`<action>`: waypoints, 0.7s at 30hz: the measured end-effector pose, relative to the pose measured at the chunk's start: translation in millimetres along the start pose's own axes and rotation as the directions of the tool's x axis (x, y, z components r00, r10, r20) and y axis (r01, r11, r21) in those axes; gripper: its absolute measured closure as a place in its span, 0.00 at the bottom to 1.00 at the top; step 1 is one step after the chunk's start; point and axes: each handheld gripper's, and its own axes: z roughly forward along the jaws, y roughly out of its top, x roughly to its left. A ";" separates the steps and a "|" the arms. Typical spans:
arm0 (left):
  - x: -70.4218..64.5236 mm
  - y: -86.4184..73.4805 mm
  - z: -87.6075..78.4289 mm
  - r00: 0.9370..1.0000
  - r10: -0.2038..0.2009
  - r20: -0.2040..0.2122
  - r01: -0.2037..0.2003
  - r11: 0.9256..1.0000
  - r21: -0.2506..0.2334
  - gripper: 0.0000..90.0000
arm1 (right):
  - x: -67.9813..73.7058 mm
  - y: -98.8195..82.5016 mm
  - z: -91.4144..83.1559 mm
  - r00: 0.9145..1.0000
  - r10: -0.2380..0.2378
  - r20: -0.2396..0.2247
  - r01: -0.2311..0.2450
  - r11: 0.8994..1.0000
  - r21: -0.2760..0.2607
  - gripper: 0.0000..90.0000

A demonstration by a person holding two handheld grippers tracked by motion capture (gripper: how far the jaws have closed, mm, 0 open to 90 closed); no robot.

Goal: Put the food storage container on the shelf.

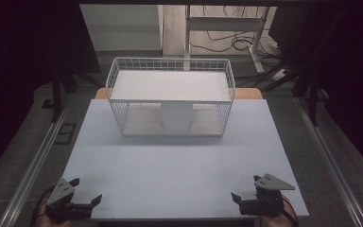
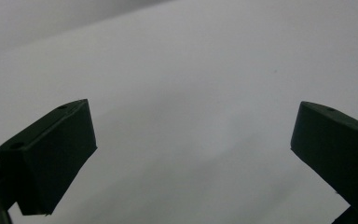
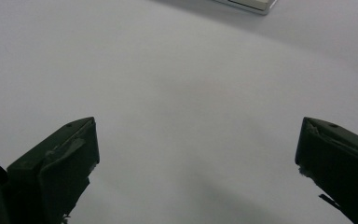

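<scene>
**Both grippers parked, nothing in hand**

I judged this the start, before any reach; my left gripper (image 1: 86, 190) rested at the near left corner of the table (image 1: 170, 170), jaws spread and empty; well ahead stood the wire basket (image 1: 170, 97), a white pot (image 1: 176, 118) on its lower level; my right gripper (image 1: 246, 187) sat near right, likewise released; next I'd need a long forward reach.

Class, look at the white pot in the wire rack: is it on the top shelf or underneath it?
Underneath. The white pot stands on the wire rack's lower level, seen through the front mesh.
</scene>
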 end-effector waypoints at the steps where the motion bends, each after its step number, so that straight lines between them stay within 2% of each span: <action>1: 0.7 -0.7 -1.3 1.000 -0.006 0.000 0.006 1.000 -0.004 0.00 | -1.0 -1.0 -1.5 1.000 0.000 0.004 0.000 1.000 0.000 0.00; 7: 6.2 -6.7 -10.8 0.999 -0.025 -0.027 0.025 1.000 -0.017 0.00 | -6.6 -8.4 -10.8 1.000 0.017 0.026 -0.017 1.000 -0.006 0.00; 14: 7.0 -10.6 -16.6 0.998 -0.024 -0.054 0.023 1.000 -0.018 0.00 | -12.9 -24.2 -21.3 0.997 0.055 0.055 -0.054 0.998 -0.008 0.00; 19: 5.4 -10.3 -14.3 0.998 -0.008 -0.061 0.008 1.000 0.002 0.00 | -17.1 -32.4 -20.6 0.995 0.076 0.059 -0.078 0.996 0.033 0.00; 21: 5.0 -10.3 -13.7 0.998 -0.003 -0.064 0.003 1.000 0.008 0.01 | -18.9 -32.6 -20.8 0.993 0.100 0.056 -0.102 0.994 0.026 0.00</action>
